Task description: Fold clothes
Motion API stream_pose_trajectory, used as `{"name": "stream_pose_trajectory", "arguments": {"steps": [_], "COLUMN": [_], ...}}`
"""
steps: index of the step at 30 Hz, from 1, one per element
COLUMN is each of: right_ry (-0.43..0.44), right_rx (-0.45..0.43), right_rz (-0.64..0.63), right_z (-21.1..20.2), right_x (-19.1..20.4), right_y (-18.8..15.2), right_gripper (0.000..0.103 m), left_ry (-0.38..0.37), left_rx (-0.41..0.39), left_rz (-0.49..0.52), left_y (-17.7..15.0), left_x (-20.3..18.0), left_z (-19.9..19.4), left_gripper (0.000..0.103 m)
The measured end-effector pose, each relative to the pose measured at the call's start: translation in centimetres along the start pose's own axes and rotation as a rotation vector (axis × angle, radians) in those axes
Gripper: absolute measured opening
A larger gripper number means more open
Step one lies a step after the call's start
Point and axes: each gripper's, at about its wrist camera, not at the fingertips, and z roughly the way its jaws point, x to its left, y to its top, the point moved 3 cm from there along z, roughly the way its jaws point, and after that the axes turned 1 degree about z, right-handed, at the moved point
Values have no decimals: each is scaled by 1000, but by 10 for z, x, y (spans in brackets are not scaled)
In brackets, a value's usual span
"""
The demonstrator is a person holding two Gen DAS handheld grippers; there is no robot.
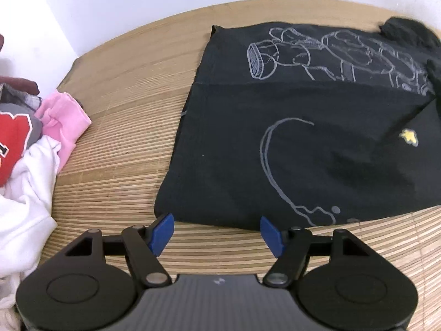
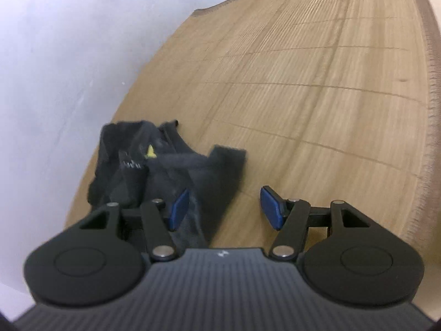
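A black T-shirt (image 1: 289,138) with grey line drawings and a small yellow star lies partly folded on the bamboo mat (image 1: 124,149). My left gripper (image 1: 217,230) is open, its blue pads at the shirt's near edge, holding nothing. In the right wrist view a bunched black end of the shirt (image 2: 154,165) lies on the mat by the white wall. My right gripper (image 2: 224,209) is open; its left pad (image 2: 179,208) is over the cloth's edge and the right pad is over bare mat. The view is blurred.
A pile of other clothes, pink (image 1: 63,121), white (image 1: 24,193) and red-on-grey (image 1: 13,143), lies at the mat's left side. A white wall (image 1: 137,5) runs along the far edge. Bare mat (image 2: 317,82) stretches beyond the right gripper.
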Motion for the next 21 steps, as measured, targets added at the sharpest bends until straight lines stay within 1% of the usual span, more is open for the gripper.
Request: {"name": "stream_pose_trajectory", "arguments": {"steps": [1, 2, 3, 4, 6, 8, 9, 10, 11, 13, 14, 15, 16, 19, 21], "right_ry": [2, -11, -38, -63, -32, -14, -30, -60, -93, -103, -119, -136, -151, -188, -204], "right_rx": [-11, -19, -16, -7, -36, -48, -30, 7, 48, 57, 53, 49, 38, -116, -206], "right_rz": [-10, -45, -92, -145, -198, -282, -341, -414, -481, -577, -604, -631, -655, -694, -725], "right_z": [6, 12, 17, 20, 11, 5, 8, 14, 20, 22, 21, 19, 17, -4, -15], "right_x": [3, 9, 15, 22, 27, 27, 26, 24, 23, 25, 28, 31, 34, 47, 60], "right_y": [3, 5, 6, 6, 11, 15, 15, 14, 13, 12, 14, 17, 19, 27, 28], "right_gripper": [58, 51, 21, 10, 10, 10, 11, 14, 13, 27, 31, 41, 46, 50, 53], "left_ry": [17, 37, 58, 68, 74, 97, 110, 123, 134, 155, 165, 172, 179, 201, 198], "left_rx": [2, 11, 21, 30, 49, 59, 60, 61, 68, 82, 90, 94, 98, 79, 62], "left_rz": [9, 15, 21, 23, 28, 28, 24, 20, 8, -18, -31, -45, -58, -77, -102], "left_y": [1, 3, 5, 6, 10, 10, 9, 7, 7, 5, 4, 3, 1, -2, -3], "left_x": [-4, -8, -12, -15, -22, -27, -31, -33, -33, -32, -32, -30, -29, -21, -11], "left_z": [0, -1, -1, -1, 1, 0, -1, -2, -2, -2, -3, -5, -7, -19, -26], "left_gripper": [72, 72, 72, 72, 72, 72, 72, 72, 72, 72, 72, 72, 72, 72, 72]}}
